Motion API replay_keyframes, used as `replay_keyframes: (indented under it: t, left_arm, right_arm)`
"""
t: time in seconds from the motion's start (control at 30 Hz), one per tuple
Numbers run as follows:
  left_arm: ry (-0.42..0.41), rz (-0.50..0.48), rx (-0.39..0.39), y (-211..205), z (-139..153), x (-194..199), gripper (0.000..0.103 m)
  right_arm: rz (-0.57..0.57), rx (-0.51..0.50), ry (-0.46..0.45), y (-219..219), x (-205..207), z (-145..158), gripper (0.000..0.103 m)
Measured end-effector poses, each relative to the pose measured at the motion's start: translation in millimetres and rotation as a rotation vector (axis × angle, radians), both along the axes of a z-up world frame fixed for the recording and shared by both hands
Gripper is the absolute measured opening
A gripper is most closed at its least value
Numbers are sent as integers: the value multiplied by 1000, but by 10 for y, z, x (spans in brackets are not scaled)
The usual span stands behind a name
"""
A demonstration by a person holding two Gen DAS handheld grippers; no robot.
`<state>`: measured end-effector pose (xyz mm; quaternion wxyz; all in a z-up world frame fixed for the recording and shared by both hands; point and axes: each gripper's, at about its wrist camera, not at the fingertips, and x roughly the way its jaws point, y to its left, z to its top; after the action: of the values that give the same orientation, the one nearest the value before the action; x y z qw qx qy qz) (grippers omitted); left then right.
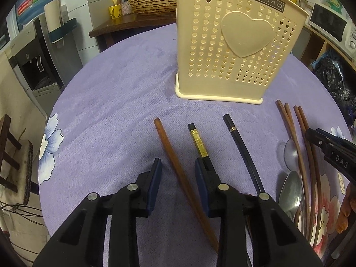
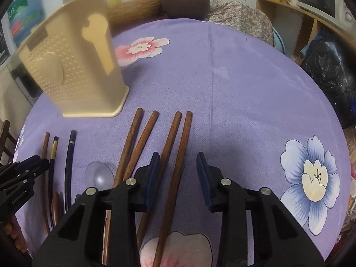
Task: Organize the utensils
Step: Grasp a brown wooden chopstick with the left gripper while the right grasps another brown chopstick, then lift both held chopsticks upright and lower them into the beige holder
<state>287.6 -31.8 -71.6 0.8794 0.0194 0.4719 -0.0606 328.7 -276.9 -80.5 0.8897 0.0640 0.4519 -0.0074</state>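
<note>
**Two Open Grippers Over the Chopsticks**

The left hand-held gripper (image 1: 178, 166) was low over the desk (image 1: 115, 102), pointing at the holder. Its fingers were apart, with nothing between them but a brown chopstick (image 1: 178, 169) lying on the purple cloth under the gap. The right hand-held gripper (image 2: 178, 162) was low too, fingers apart, and one of the four brown chopsticks (image 2: 171, 153) lay under its gap (it was not squeezed).

The cream utensil holder (image 1: 233, 44) stood up straight on the desk, behind the chopsticks. It had little heart holes and one big heart on the front. I could not see inside it.

Next to the lone brown chopstick lay a black chopstick with a gold band (image 1: 199, 142), then a plain black chopstick (image 1: 241, 149). Farther right, two metal spoons (image 1: 291, 191) lay just beside the brown sticks. All the sticks pointed toward the holder.
</note>
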Motion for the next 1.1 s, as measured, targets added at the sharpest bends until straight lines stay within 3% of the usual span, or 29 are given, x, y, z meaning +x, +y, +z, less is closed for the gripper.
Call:
replay_keyframes:
  t: [0.17,0.27,0.47,0.7,0.83,0.93,1.1]
  left_arm:
    - [12,1,-25,29,10,77,28]
    - [8,-7,-27,39,8,84,28]
    - [4,-5,-27,33,-7,67,28]
    - [9,-6,-3,-46,-36,54,28]
    - [9,-5,18,-111,-53,119,23]
    - [7,3,24,-108,-64,139,14]
    - [3,18,19,-92,-79,179,12]
  right_arm:
    - [-48,131,12,-171,40,10,28]
    - [-74,134,-21,-265,-17,88,28]
    - [-36,102,53,-197,74,-7,24]
    - [-65,45,54,-151,241,-8,20]
    - [-71,29,61,-83,358,1,20]
    - [-89,16,60,-76,404,-4,10]
    - [-90,44,58,-127,432,-14,9]
